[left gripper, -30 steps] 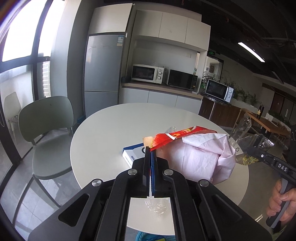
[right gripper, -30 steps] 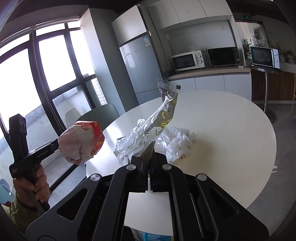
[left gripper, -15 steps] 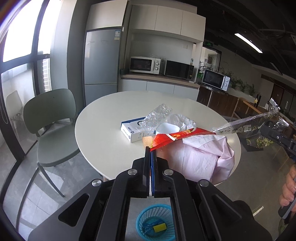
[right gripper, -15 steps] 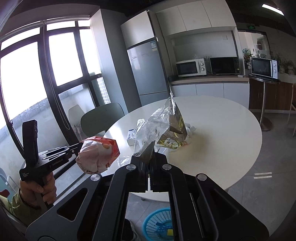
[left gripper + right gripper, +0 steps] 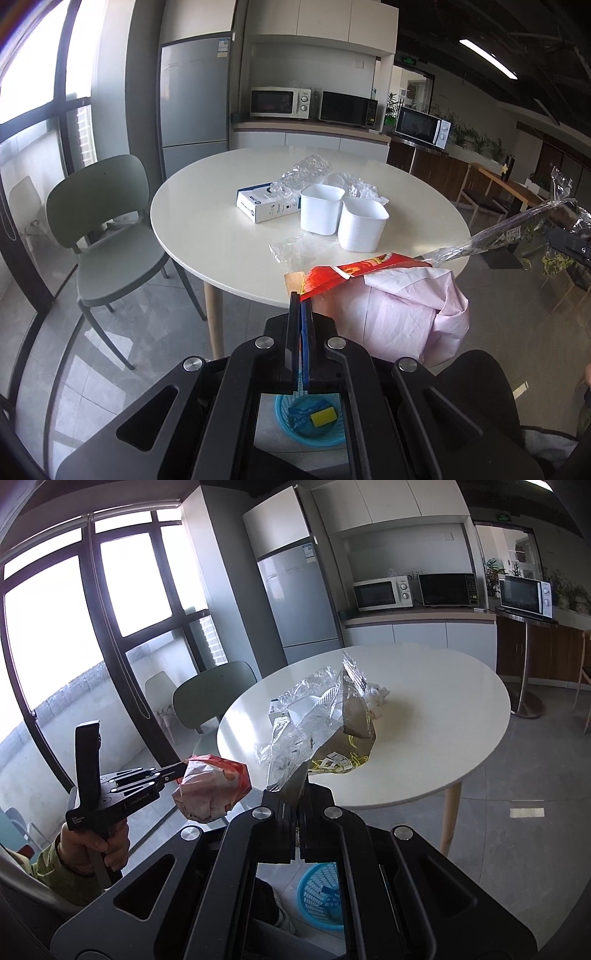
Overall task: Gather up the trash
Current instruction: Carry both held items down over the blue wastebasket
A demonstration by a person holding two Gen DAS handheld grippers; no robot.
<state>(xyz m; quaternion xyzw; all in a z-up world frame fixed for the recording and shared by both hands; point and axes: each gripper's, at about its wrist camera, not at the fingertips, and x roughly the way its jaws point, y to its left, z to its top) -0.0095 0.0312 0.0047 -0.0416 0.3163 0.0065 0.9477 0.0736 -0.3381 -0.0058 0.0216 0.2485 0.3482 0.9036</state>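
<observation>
My left gripper (image 5: 302, 301) is shut on the corner of a red and white paper food bag (image 5: 399, 306), which hangs in the air off the near edge of the round white table (image 5: 207, 225). From the right wrist view the same bag (image 5: 210, 790) shows at the left, pinched by the left gripper (image 5: 183, 768). My right gripper (image 5: 297, 792) is shut on a clear plastic wrapper with yellow print (image 5: 328, 731); its far end (image 5: 517, 229) shows at the right of the left wrist view. A blue trash basket (image 5: 314, 421) (image 5: 321, 893) stands on the floor below both grippers.
On the table stand two white tubs (image 5: 341, 218), a white and blue box (image 5: 264, 205), crumpled clear plastic (image 5: 303, 173) and a flat plastic film (image 5: 295, 247). A green chair (image 5: 99, 225) stands left of the table. A person's hand (image 5: 92, 845) holds the left gripper.
Both grippers have pulled back from the table with their trash still held. The table now lies farther off, and the blue basket on the floor has come into view beneath them.
</observation>
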